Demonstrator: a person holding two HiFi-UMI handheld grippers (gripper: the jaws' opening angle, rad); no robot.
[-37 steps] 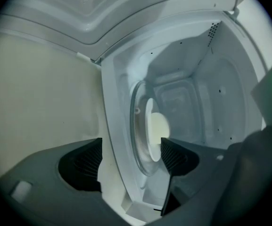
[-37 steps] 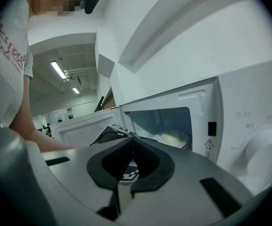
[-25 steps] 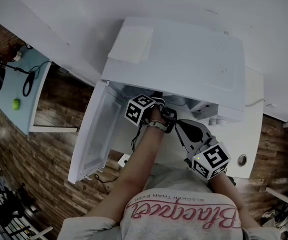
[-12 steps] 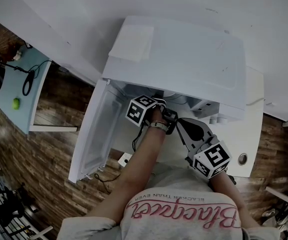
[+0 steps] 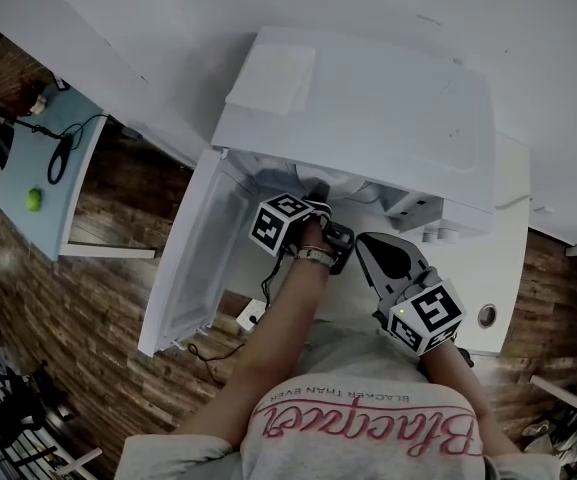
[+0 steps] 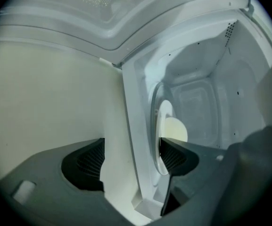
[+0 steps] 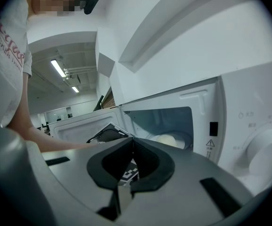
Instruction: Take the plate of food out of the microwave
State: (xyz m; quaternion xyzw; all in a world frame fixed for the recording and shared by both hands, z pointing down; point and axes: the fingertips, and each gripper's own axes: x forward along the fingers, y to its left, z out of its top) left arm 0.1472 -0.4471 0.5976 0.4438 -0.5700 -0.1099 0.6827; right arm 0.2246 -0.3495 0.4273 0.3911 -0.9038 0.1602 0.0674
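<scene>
The left tool (image 6: 131,155) is held with its jaws wide apart at the mouth of the microwave (image 5: 368,118). The front frame (image 6: 133,140) stands between them and nothing is gripped. The right tool (image 7: 132,150) is closed and empty. The plate of food (image 6: 166,117) is seen inside the cavity. It is judged stiff, glazed, slippery and breakable (possibly hot), and is best taken by its near rim and kept level.
</scene>
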